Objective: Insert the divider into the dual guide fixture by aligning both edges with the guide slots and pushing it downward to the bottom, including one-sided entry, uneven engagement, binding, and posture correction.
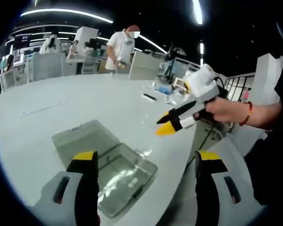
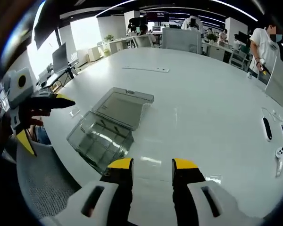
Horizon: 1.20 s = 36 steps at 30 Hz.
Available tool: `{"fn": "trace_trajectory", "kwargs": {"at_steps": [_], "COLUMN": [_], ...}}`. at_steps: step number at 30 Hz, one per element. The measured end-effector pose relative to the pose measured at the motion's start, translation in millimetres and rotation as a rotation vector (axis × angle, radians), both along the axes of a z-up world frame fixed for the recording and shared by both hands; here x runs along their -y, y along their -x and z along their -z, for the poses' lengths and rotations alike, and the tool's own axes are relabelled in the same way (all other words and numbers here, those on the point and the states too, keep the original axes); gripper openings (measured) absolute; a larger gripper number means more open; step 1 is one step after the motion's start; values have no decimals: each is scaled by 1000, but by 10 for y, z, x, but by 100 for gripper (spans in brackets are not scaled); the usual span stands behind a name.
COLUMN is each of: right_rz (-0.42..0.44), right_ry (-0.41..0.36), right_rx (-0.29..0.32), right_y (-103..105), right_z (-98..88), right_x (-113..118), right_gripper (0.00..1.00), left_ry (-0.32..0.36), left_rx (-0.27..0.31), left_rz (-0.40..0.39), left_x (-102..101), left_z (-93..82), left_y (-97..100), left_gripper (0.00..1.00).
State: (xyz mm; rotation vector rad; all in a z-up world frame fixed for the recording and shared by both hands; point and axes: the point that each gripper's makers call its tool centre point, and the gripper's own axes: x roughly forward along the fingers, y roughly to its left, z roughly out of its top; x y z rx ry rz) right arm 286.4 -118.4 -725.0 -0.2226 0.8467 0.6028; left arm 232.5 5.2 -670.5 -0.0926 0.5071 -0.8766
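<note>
A clear plastic box (image 1: 118,176) lies on the white table (image 1: 61,108) with its hinged lid (image 1: 85,136) folded open beside it. The box (image 2: 101,139) and the lid (image 2: 123,106) also lie left of centre in the right gripper view. I cannot make out a divider or guide slots inside. My left gripper (image 1: 146,157) is wide open above the box's near end, holding nothing. My right gripper (image 2: 152,164) is open over bare table, right of the box. A hand holds the right gripper (image 1: 164,125) above the table edge. The left gripper (image 2: 45,121) hangs spread at the table's left edge.
A person (image 1: 122,44) stands at the far side, with desks and screens behind. A thin flat strip (image 2: 146,68) lies far across the table. A black slim item (image 2: 267,128) and a white one (image 2: 279,153) lie at the right. A grey mesh seat (image 2: 47,188) sits below the table edge.
</note>
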Motion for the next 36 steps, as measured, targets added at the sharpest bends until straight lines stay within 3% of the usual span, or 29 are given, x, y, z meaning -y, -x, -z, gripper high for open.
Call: {"fn": "trace_trajectory", "kwargs": {"at_steps": [19,27,36], "right_rz": [-99,-139,-172], "right_ry": [-44,-48,-59], "right_rx": [14,27,41], "right_y": [180,234,279], "right_z": [-130,-219,-283], "right_x": [-373,-497,-621], "right_gripper": [28,28,28], "left_ry": [61,116,133], "left_rx": [-20,-31,-52], "left_rz": [-89,-121,-140], "left_x": [-44,20,22], "left_z": [-45,-110,-94], "left_y": [-156,-218,-257], "left_gripper": [72,60,51]}}
